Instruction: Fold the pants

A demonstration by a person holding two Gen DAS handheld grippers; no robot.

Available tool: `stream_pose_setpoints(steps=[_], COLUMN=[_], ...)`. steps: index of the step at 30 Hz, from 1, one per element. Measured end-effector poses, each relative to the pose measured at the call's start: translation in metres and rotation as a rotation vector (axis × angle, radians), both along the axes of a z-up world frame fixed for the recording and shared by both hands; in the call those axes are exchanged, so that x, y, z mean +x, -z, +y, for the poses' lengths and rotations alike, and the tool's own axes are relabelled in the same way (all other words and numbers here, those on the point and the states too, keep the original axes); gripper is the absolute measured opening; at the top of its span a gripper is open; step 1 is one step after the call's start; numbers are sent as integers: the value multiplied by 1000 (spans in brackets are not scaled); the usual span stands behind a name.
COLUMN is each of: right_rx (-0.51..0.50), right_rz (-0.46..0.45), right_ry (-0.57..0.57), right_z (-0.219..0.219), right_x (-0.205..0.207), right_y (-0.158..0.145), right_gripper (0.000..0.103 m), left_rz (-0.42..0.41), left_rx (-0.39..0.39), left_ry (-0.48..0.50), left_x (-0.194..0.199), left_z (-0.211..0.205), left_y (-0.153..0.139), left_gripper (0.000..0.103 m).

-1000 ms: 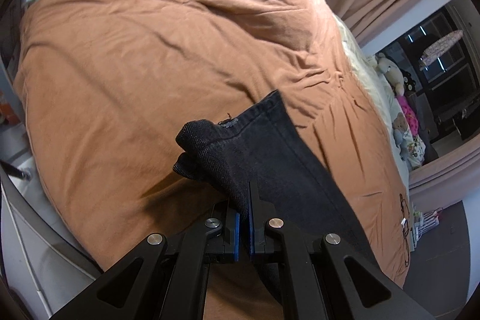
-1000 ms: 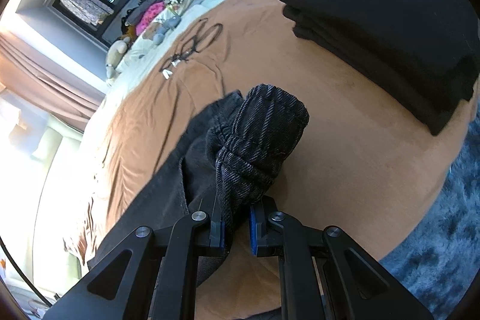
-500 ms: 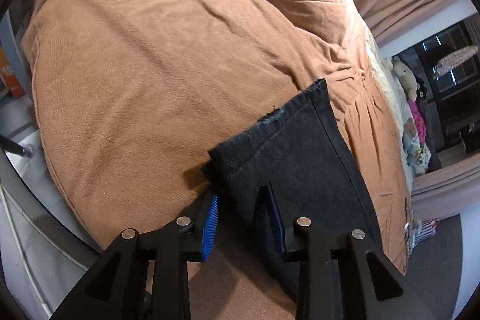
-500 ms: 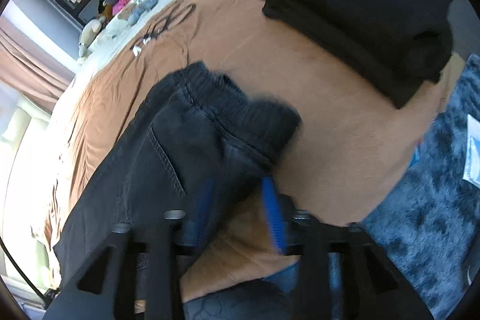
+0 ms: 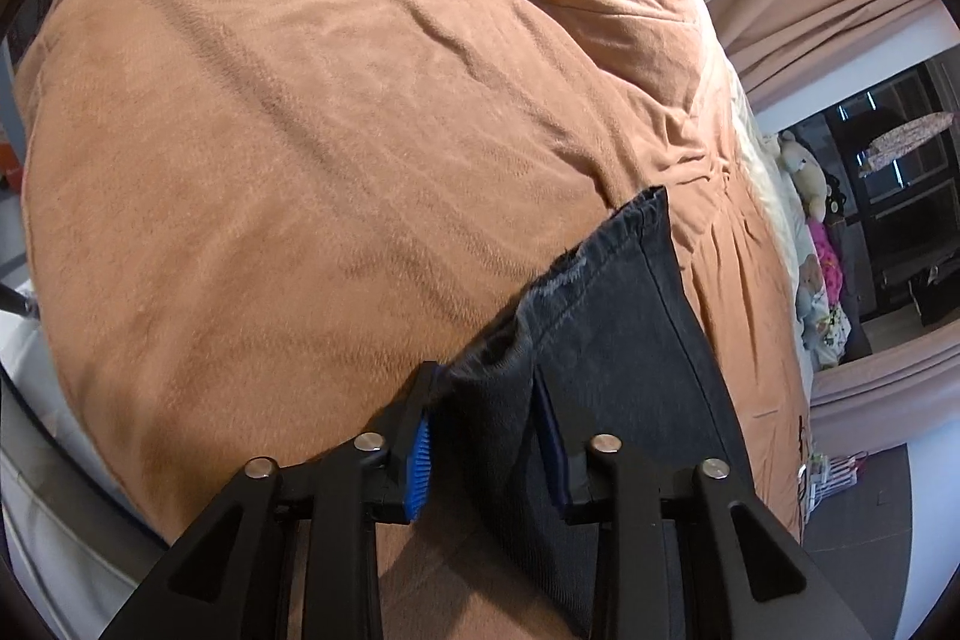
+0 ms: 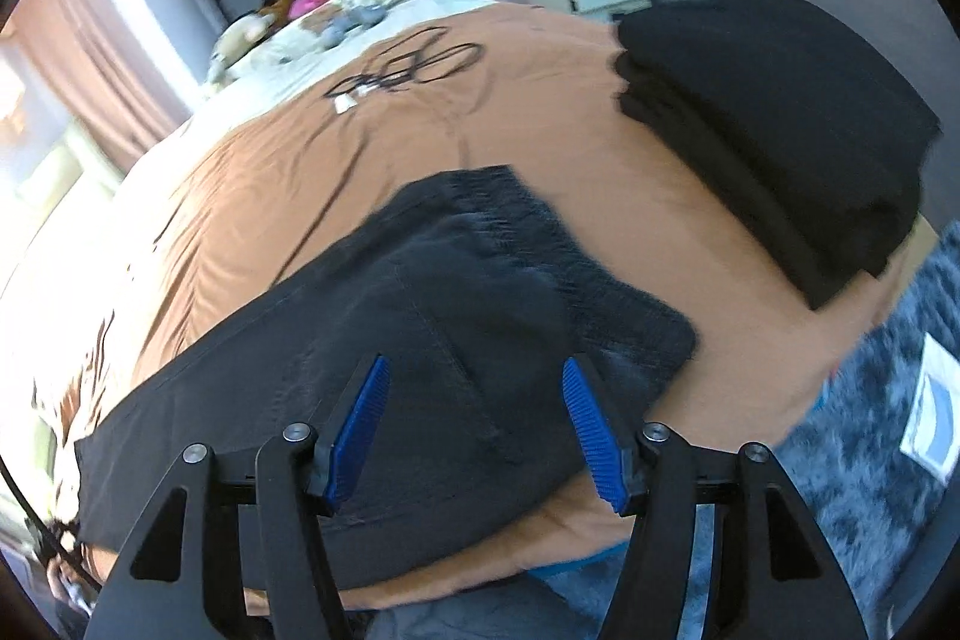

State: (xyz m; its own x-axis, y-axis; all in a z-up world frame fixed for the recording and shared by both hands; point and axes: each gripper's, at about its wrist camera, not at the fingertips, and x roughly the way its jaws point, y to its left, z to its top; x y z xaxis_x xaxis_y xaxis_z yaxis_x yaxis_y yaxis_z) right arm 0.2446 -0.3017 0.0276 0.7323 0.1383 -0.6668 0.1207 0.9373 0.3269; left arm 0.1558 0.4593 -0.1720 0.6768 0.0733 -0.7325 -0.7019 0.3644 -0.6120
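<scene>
On the brown bedspread [image 5: 312,148] the dark pants [image 6: 456,316] lie stretched out flat, the gathered waistband toward the far right in the right wrist view and the legs running off to the near left. In the left wrist view the leg end with its hem [image 5: 606,250] lies near the bed's right side, with a fold of that cloth standing up between the fingers of the left gripper [image 5: 483,436]; its jaws are closing, narrowly apart, and the blue pads look to touch the fold on both sides. The right gripper [image 6: 474,424] hangs above the seat of the pants with its jaws wide and opening, nothing between them. A stack of folded black clothes [image 6: 780,130] sits at the far right, well apart from the pants. A coiled black cable [image 6: 414,67] lies farther up the bed.
</scene>
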Motion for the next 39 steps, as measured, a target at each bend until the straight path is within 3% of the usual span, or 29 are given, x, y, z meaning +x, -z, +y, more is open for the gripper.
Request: stream_pose_setpoints(steps=[3,7,12,25,35,39], right_rx=[-41,-76,-128,-260,-360,-397], right_rz=[-5,-12,-13,1,6,-1], right_ry=[-51,-123,-226,-543,-797,-884], right_z=[24,51,90,188,254,284], right_x=[18,37,67,146,188,203], right_y=[-2,-3,-2,17,38,45], right_gripper=[59,59,59,59,59,59], left_rz=[1,-9,-20,-19,10,18], left_rx=[10,52,27,-38,-31,-33], left_ry=[-13,-25,-31,-82,-75,-73], left_x=[0,1,0,-15,-8,-4], left_z=[4,4,6,-8,-24,-30], left_y=[-2,-12,-12,-6,-6,-3], left_gripper=[14,13,13,16,16,24])
